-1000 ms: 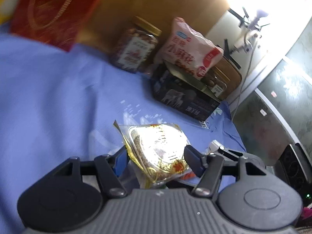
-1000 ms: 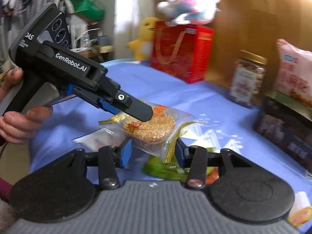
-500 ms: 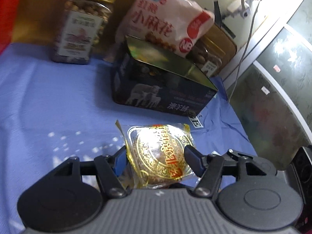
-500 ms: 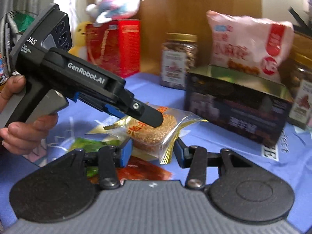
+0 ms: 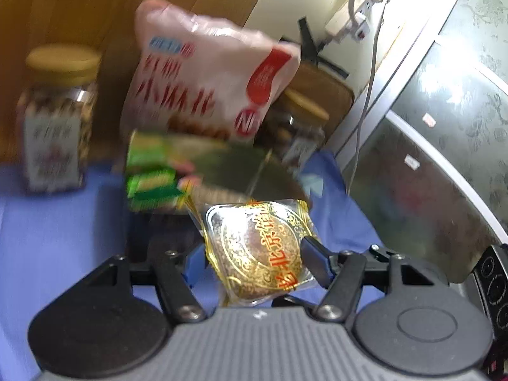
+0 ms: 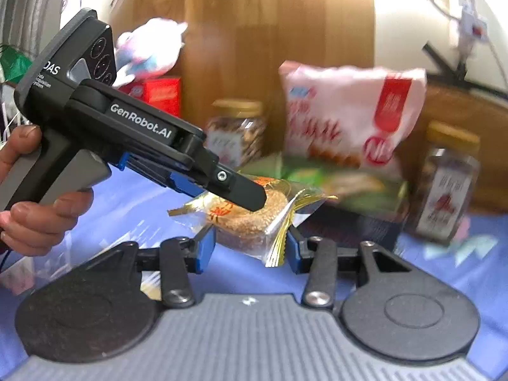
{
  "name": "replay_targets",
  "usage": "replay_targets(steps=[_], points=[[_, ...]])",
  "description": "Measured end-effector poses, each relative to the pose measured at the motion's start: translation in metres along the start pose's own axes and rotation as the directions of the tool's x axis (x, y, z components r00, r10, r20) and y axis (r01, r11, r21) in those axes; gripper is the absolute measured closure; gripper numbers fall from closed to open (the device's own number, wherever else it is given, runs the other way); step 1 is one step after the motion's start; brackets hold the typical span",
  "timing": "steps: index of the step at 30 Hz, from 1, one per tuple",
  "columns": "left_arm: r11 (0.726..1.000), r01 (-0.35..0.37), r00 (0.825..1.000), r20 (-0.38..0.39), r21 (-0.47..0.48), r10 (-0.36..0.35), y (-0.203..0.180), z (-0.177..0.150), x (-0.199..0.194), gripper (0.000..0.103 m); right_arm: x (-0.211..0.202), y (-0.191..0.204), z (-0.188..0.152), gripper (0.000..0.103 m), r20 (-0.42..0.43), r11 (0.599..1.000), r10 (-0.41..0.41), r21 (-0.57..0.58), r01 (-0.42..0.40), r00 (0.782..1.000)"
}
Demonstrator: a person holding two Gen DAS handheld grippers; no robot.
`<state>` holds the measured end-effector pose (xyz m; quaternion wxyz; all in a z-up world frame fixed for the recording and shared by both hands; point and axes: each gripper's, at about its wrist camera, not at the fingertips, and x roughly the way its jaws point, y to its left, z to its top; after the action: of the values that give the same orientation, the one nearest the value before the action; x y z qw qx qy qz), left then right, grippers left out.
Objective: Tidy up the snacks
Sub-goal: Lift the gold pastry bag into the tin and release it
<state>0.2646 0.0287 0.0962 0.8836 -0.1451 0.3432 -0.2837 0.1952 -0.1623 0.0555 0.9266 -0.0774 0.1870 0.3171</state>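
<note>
My left gripper (image 5: 254, 254) is shut on a round sesame cake in a clear, gold-printed wrapper (image 5: 260, 247) and holds it in the air just in front of an open dark snack box (image 5: 203, 171) that holds green packets. In the right wrist view the left gripper (image 6: 250, 198) holds the same cake (image 6: 250, 219), which hangs between and just beyond the fingers of my right gripper (image 6: 250, 247). The right gripper is open and holds nothing. The view is blurred by motion.
A pink snack bag (image 5: 203, 73) leans behind the box. A gold-lidded nut jar (image 5: 57, 117) stands left of it and another jar (image 6: 444, 184) right of it. A red box (image 6: 158, 92) and a plush toy (image 6: 149, 47) stand at the back left. A blue cloth (image 5: 63, 241) covers the table.
My left gripper has carried the cake forward to the open box, which now fills more of both views. The right gripper has followed alongside, still open.
</note>
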Motion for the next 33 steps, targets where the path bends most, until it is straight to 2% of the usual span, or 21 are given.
replay_targets(steps=[3,7,14,18,23,28,31,33], points=[[1.000,-0.010,1.000,0.024,0.018,0.009,-0.006,0.020,0.016,0.040,0.010,-0.019,0.010,0.054,0.022,1.000,-0.030,-0.004,0.030,0.999],[1.000,-0.011,1.000,0.000,-0.016,0.011,0.000,0.038,0.048,0.040,0.028,-0.044,0.014,0.054,-0.002,0.998,-0.060,0.013,0.060,0.998],[0.999,-0.040,0.999,-0.023,-0.037,0.039,0.005,0.047,0.087,0.040,0.047,-0.068,0.009,0.052,-0.013,0.990,-0.134,0.040,0.135,0.991],[0.998,-0.062,0.998,-0.028,-0.026,0.061,0.004,0.046,0.097,0.038,0.049,-0.073,0.007,0.050,-0.007,0.972,-0.235,0.033,0.235,0.972],[0.999,-0.049,0.999,-0.004,-0.016,0.049,-0.005,0.044,0.086,0.038,0.037,-0.078,0.007,0.050,0.003,0.964,-0.256,0.080,0.255,0.967],[1.000,0.002,1.000,0.028,0.028,-0.002,-0.026,0.028,0.052,0.038,0.005,-0.069,0.001,0.050,0.025,0.956,-0.263,0.139,0.257,0.965],[0.997,0.038,0.999,0.012,0.061,-0.039,-0.041,0.005,0.035,0.037,-0.020,-0.060,-0.010,0.047,0.031,0.953,-0.253,0.181,0.244,0.967],[0.996,0.057,0.998,-0.026,0.072,-0.055,-0.047,-0.014,0.031,0.037,-0.036,-0.058,-0.020,0.045,0.022,0.949,-0.238,0.216,0.228,0.971]])
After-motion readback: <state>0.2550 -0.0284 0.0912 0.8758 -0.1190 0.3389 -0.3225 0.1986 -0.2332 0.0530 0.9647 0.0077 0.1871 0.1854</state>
